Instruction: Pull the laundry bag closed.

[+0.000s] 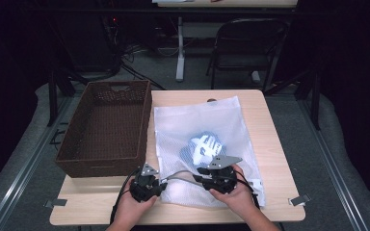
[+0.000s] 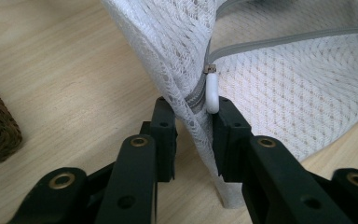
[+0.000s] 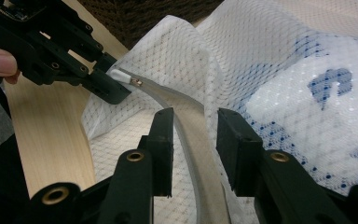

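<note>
Mesh laundry bag (image 1: 221,126) on table (image 1: 265,120), left gripper (image 2: 192,121) fingers pinching zipper corner (image 2: 196,95)

On the bench (image 1: 270,125) a wicker basket (image 1: 103,130) sits at the left, its near end short of the near edge. Just right of it lies a mesh laundry bag (image 1: 221,120), stretching from the far side almost to the near edge — a folded cloth (image 1: 203,147) lies inside it, around its middle. At the bag's near left corner sits the left hand-held gripper (image 1: 147,185); the right hand-held gripper (image 1: 219,179) is to its right, over the bag's near end. The zipper pull (image 2: 211,93) lies at that near left corner, between the left gripper's jaws. Behind the bench, at the far right, stands a folding chair (image 1: 250,45).
</note>
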The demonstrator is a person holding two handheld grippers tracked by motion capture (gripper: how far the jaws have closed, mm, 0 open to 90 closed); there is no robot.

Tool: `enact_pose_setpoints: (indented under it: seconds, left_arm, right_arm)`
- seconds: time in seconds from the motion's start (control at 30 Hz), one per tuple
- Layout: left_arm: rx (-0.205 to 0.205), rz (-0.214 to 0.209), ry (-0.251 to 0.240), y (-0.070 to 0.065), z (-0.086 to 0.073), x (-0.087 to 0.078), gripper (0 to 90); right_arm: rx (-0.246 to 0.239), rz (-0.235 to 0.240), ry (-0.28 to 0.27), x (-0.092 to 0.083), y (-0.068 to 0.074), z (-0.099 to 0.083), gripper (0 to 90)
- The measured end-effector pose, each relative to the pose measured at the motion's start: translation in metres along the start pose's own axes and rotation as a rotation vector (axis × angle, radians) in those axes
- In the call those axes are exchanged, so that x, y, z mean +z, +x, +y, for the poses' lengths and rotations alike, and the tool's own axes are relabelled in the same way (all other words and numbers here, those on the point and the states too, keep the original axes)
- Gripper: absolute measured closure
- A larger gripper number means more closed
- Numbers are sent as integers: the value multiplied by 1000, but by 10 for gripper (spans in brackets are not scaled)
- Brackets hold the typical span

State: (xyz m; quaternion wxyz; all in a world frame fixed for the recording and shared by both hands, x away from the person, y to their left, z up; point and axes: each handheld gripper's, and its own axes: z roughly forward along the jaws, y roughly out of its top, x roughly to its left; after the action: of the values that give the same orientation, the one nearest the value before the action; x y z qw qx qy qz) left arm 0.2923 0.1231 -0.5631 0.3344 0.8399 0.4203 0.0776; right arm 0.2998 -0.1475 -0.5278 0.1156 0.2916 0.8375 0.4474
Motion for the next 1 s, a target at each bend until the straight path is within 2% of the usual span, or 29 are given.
enact_pose_setpoints:
  seconds: [0.17, 0.3, 0.43, 0.57, 1.0]
  left_arm:
    - [10, -15, 4, 0, 1, -1, 806]
    - [11, -10, -9, 0, 1, -1, 824]
    - [8, -30, -18, -1, 2, -2, 844]
    - [21, -31, -15, -1, 3, -4, 850]
    - [25, -32, -53, -1, 6, -8, 862]
  right_arm:
    - [-4, 12, 3, 6, 3, 2, 667]
    - [2, 18, 10, 10, 4, 3, 671]
    - [10, 32, 14, 14, 6, 3, 676]
    - [10, 42, 20, 19, 7, 3, 676]
    - [31, 87, 28, 42, 10, 4, 676]
